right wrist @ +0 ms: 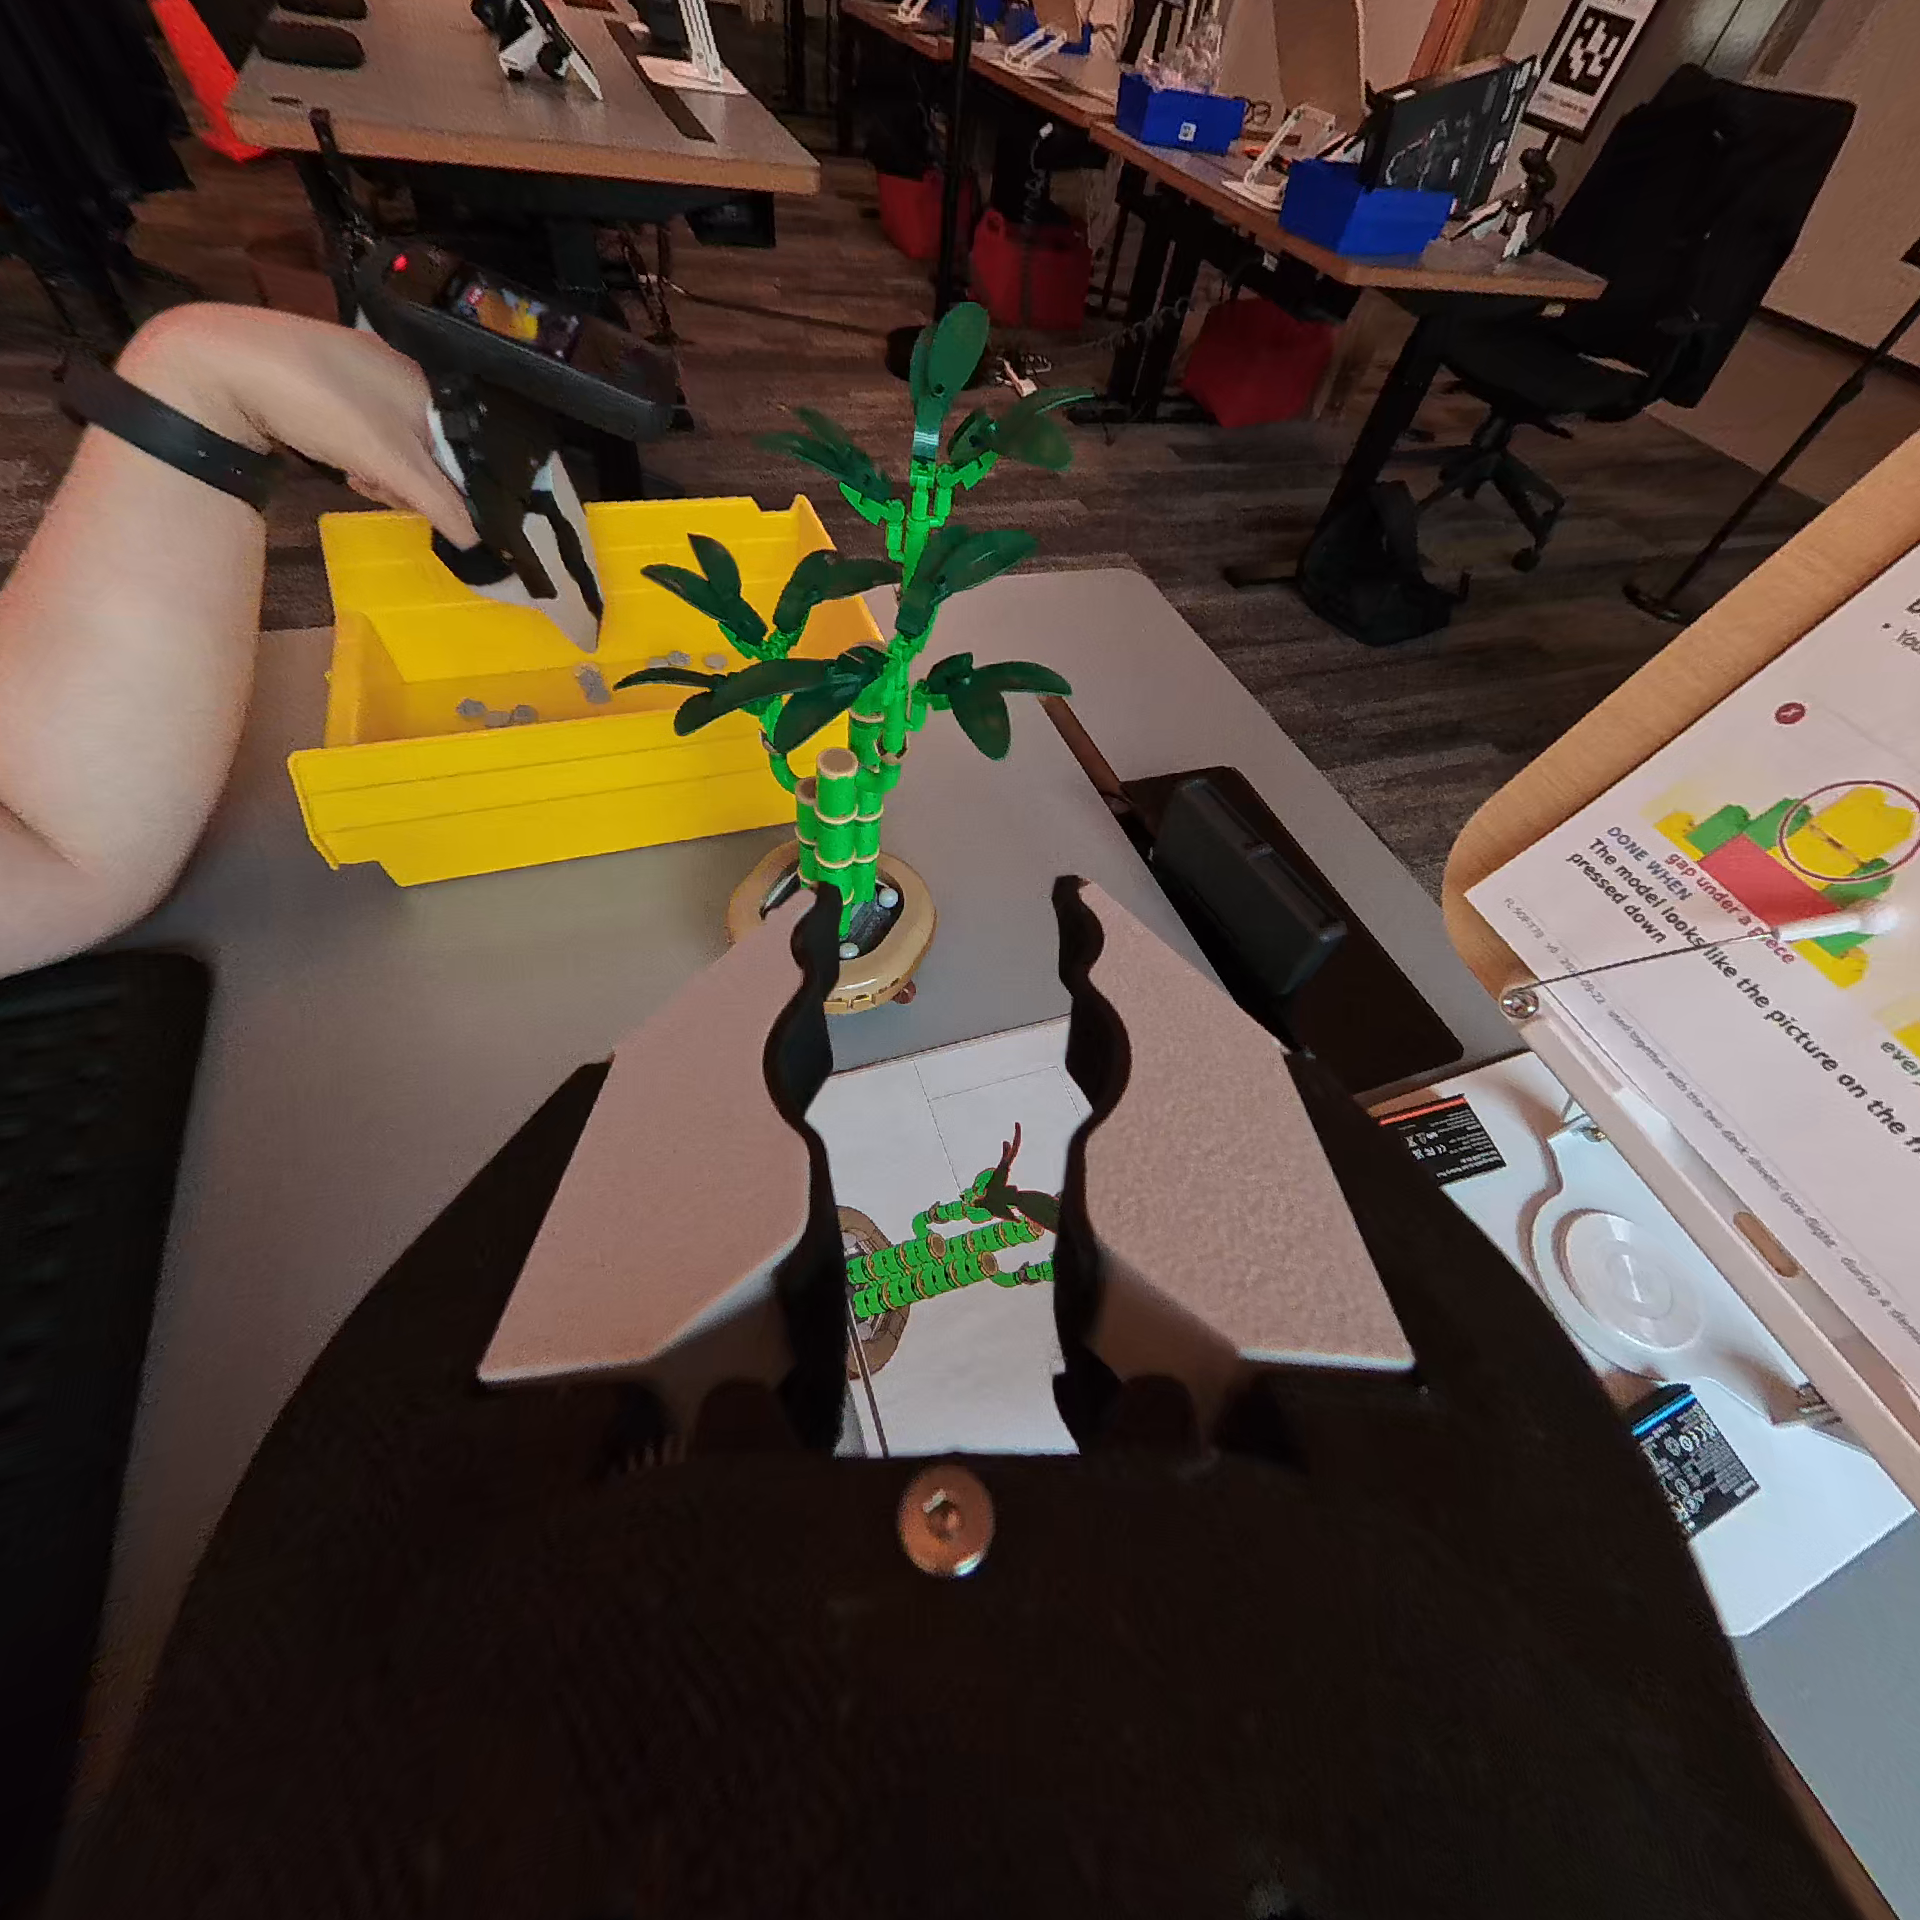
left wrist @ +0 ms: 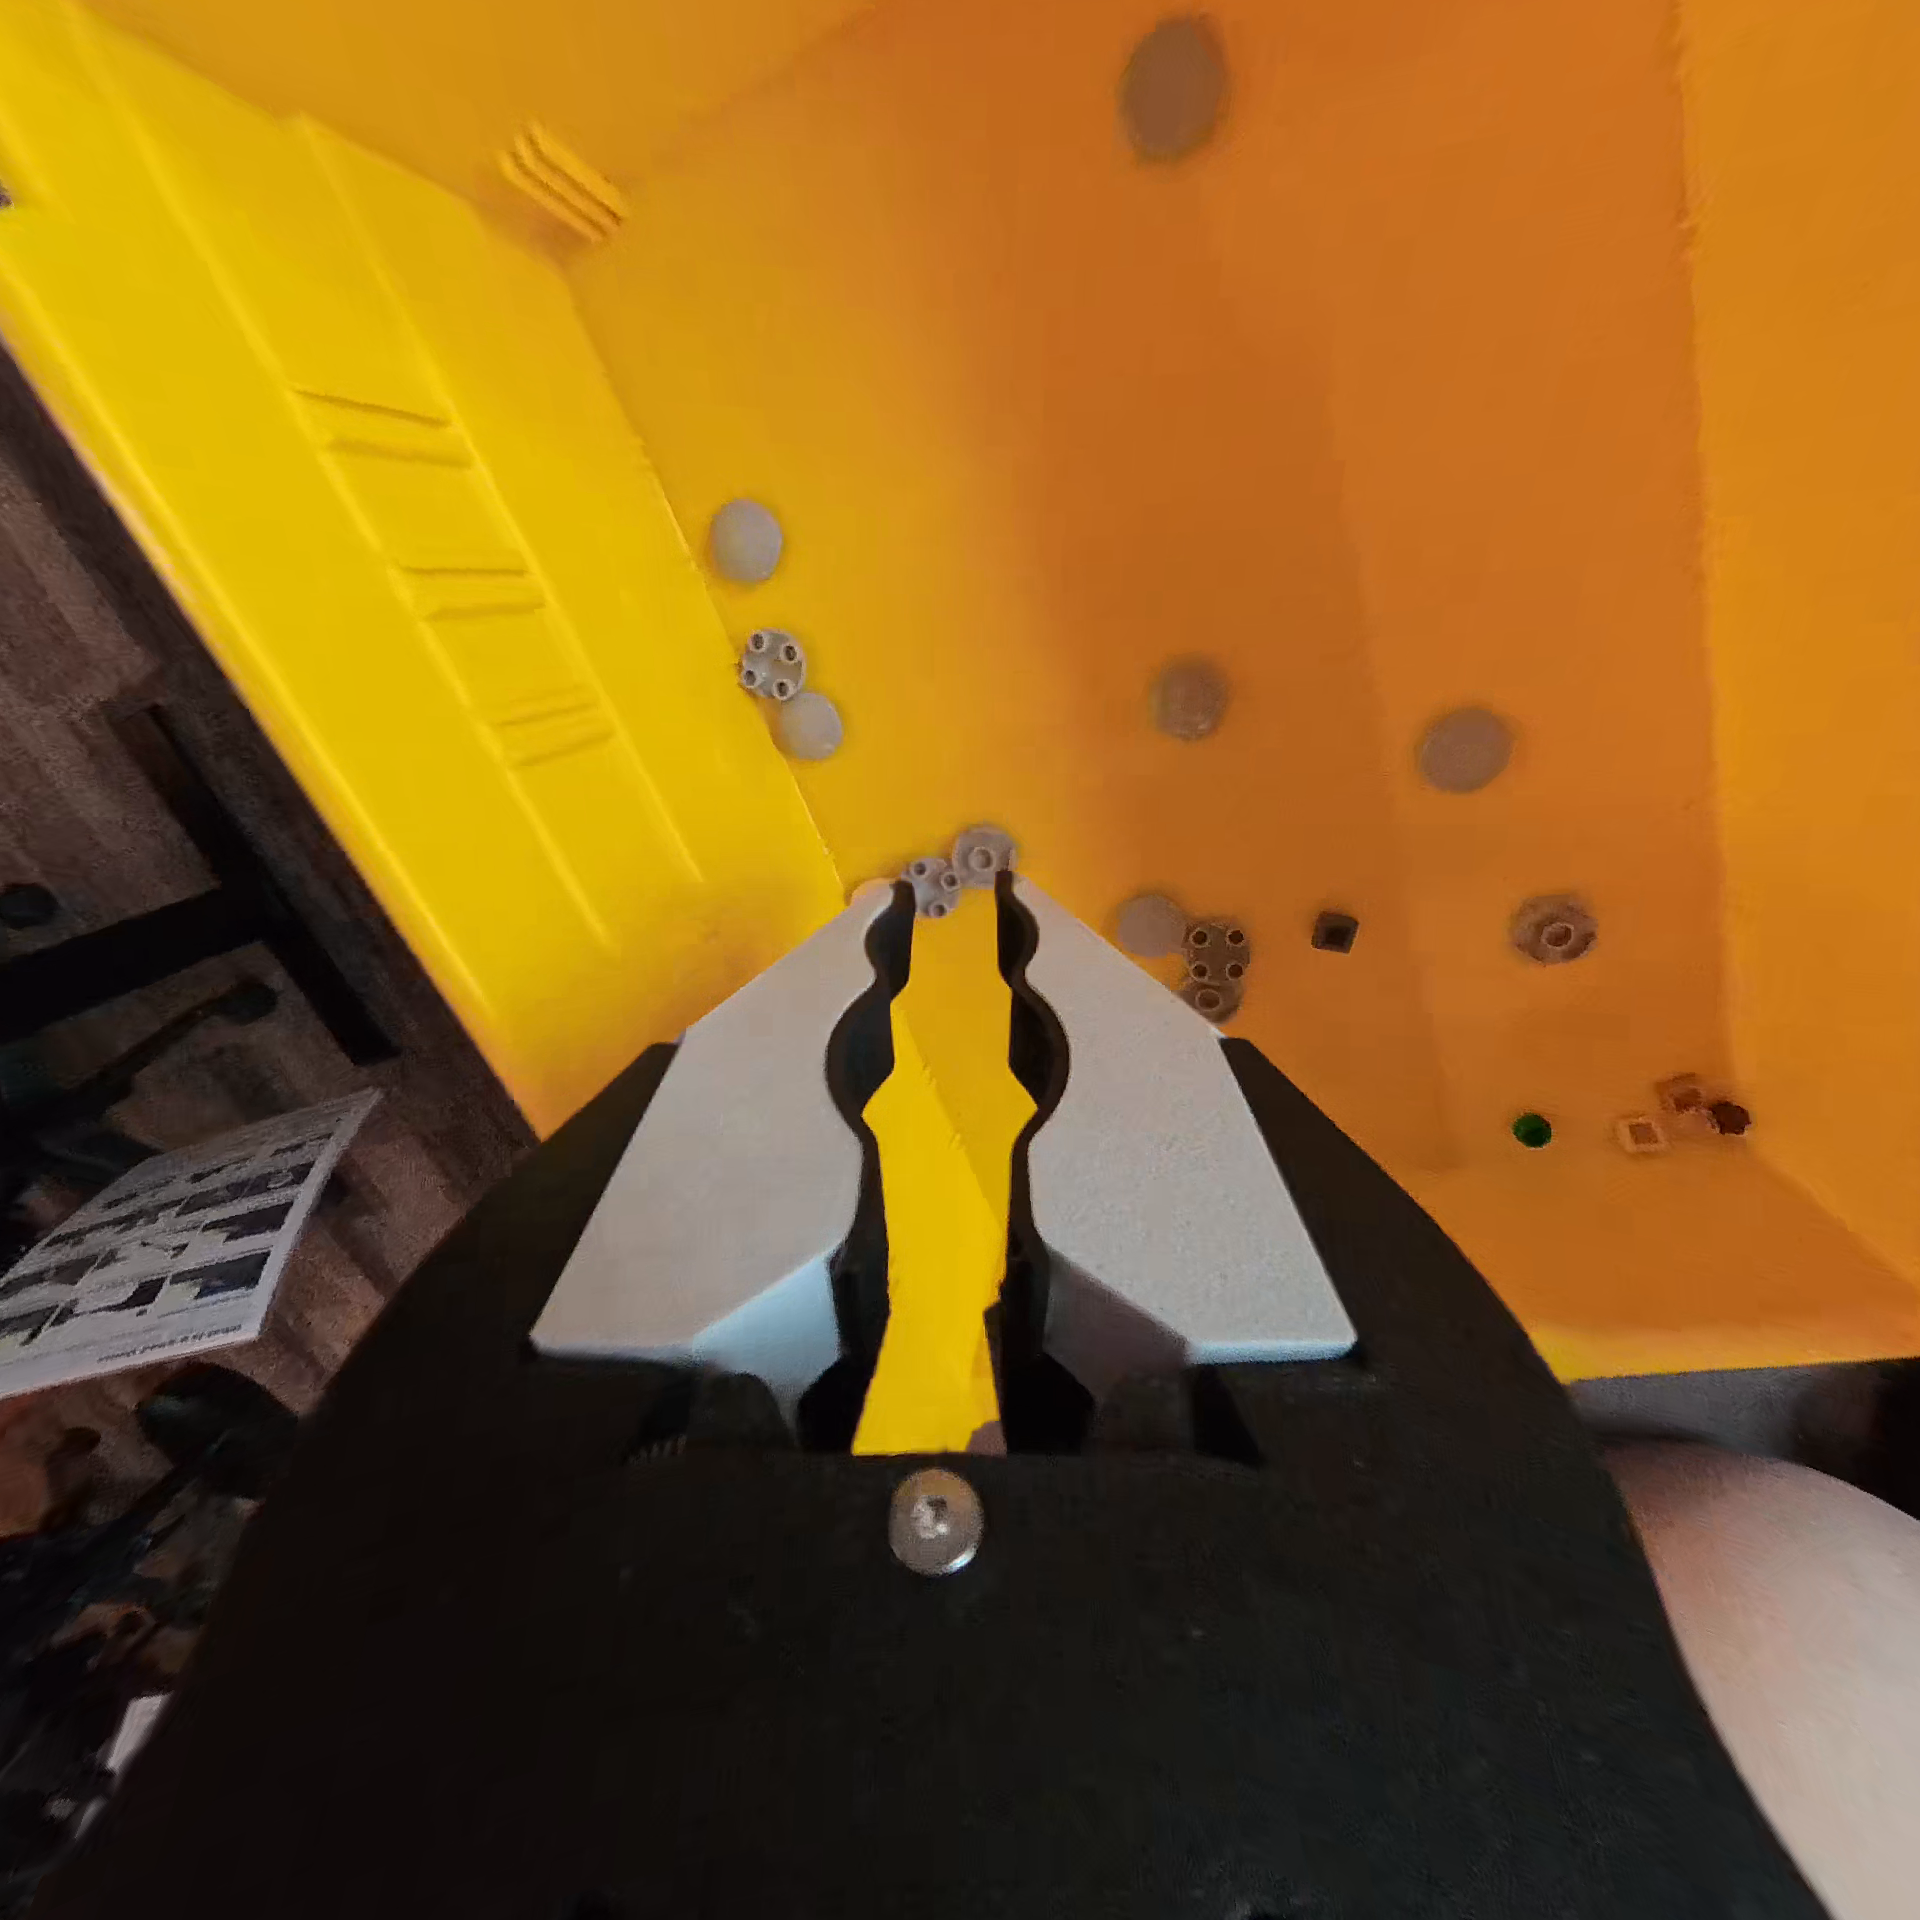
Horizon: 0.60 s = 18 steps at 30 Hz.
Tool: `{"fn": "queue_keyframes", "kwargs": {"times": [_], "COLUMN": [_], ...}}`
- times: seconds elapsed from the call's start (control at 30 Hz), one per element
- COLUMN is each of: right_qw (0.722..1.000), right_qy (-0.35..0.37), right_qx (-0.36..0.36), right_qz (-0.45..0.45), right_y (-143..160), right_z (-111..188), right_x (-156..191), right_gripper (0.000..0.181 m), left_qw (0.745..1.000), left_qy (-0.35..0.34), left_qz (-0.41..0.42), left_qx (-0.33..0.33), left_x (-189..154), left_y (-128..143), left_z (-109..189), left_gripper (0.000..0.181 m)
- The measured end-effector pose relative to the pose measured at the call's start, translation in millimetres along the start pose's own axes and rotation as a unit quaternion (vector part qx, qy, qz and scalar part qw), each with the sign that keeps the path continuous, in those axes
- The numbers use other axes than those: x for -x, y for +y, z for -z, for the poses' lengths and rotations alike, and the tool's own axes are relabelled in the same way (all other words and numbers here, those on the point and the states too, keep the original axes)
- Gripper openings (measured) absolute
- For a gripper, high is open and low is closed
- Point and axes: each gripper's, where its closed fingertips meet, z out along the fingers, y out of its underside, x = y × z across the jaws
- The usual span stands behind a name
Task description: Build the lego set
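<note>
Green brick-built bamboo plant [right wrist: 883,665] beside yellow plastic bin [right wrist: 540,790]; left gripper [left wrist: 948,888], fingers narrowly parted, over grey round pieces [left wrist: 961,873]; right gripper [right wrist: 940,904], fingers wide.

A grey table [right wrist: 416,1039] fills the middle of the room. A black box [right wrist: 1236,894] sits on the right edge of the table. Just to the right of the table, a wooden board [right wrist: 1538,769] leans up with a white paper [right wrist: 1714,987] on it. Behind the table, to the right, stands a black chair [right wrist: 1662,229]. A blue box [right wrist: 1361,213] rests on a desk far behind the table, with red bags [right wrist: 1257,364] under it. A brown desk [right wrist: 499,114] stands far behind the table, to the left.
</note>
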Motion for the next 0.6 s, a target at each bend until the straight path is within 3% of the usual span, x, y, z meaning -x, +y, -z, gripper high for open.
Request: {"fn": "queue_keyframes", "kwargs": {"times": [0.4,0.6], "right_qw": [1.000,0.989], "right_qy": [0.012,0.143], "right_qx": [-0.003,-0.007], "right_qz": [-0.004,-0.025], "right_y": [1.4,10.2], "right_z": [14.3,72.2], "right_x": [-9.7,-60.8], "right_gripper": [0.042,0.046], "left_qw": [0.998,0.995], "left_qy": [0.012,-0.009], "left_qz": [-0.025,-0.041], "left_qx": [0.050,0.095], "left_x": [-3.3,-4.8], "left_y": [8.6,10.9], "left_z": [-23.2,-31.1], "left_gripper": [0.017,0.018]}}
